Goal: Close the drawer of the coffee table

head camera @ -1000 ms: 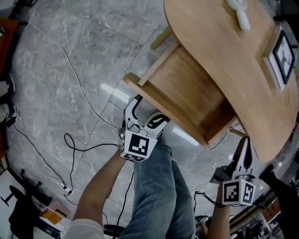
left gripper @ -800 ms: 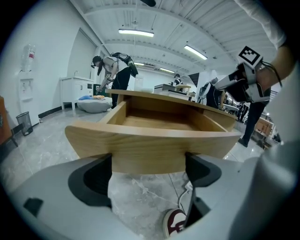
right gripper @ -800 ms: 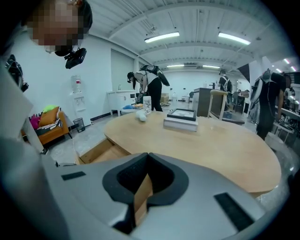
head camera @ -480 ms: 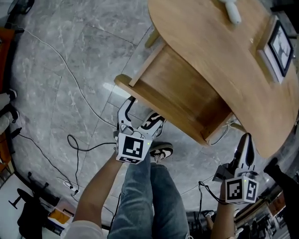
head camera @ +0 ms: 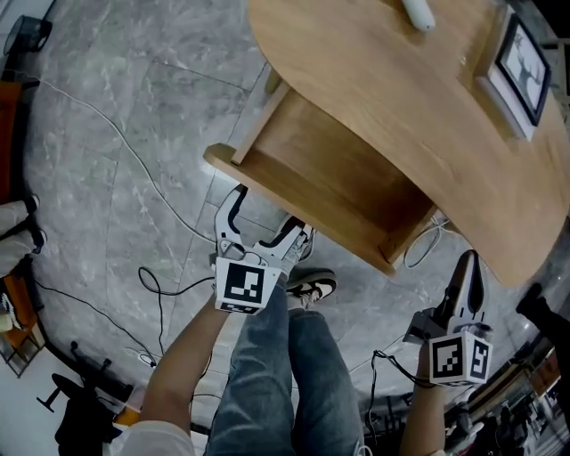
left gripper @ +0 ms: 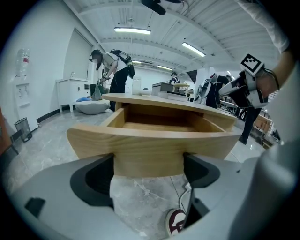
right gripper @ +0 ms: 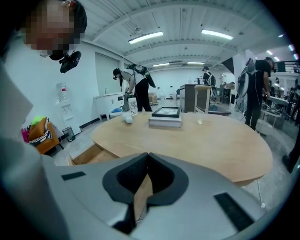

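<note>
The round wooden coffee table (head camera: 383, 98) fills the head view's upper right. Its drawer (head camera: 329, 174) stands pulled out toward the lower left, and its inside is empty. My left gripper (head camera: 267, 212) is open just in front of the curved drawer front (head camera: 347, 239), fingers pointing at it. In the left gripper view the drawer front (left gripper: 147, 145) spans the gap between the jaws of the left gripper (left gripper: 147, 161); whether they touch it I cannot tell. My right gripper (head camera: 469, 260) is shut on nothing beside the table's near edge. The right gripper (right gripper: 145, 187) looks across the table top (right gripper: 197, 140).
A framed picture (head camera: 521, 62) and a small white object (head camera: 417, 12) lie on the table. Cables (head camera: 134, 151) trail over the grey stone floor, one (head camera: 423, 245) under the table edge. The person's leg and shoe (head camera: 312, 287) are below the left gripper. People stand far off in the room.
The head view has swung, so the table and drawer sit further left in it. A shoe has come into view under the left gripper. The drawer stands as far out as before.
</note>
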{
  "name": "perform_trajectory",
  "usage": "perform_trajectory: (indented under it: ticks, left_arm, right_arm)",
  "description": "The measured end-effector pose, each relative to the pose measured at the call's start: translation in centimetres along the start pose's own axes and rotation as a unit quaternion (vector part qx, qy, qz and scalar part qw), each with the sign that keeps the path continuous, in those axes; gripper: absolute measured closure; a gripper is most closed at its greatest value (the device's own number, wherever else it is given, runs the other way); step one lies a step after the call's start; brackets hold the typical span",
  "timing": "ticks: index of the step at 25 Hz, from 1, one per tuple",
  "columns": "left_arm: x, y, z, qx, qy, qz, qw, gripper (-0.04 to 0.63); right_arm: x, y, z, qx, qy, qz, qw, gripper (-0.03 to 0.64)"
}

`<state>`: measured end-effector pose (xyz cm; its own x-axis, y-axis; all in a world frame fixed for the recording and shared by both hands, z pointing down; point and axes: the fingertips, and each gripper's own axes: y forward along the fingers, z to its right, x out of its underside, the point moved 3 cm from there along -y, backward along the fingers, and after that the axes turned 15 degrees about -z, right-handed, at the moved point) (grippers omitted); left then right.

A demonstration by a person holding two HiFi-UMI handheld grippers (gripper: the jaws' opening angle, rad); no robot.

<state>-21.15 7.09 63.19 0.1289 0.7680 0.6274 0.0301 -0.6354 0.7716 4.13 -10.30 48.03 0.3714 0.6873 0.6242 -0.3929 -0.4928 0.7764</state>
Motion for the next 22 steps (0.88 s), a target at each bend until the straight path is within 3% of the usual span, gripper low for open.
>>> perform_trajectory:
  ticks: [8,22]
  left_arm:
    - [-0.4,0.1,-0.1,0.003,-0.002,-0.014,0.9999,0.132]
    - [-5.9,3.6,-0.5,0.014,-0.011,0.013,0.9997,0.133]
  right_arm:
    - [-0.2,0.1,1.4,0.020,0.017,0.002,1.000,0.617]
    - [-0.8,1.1,2.4,0.041,0.049,0.005,0.998,0.617]
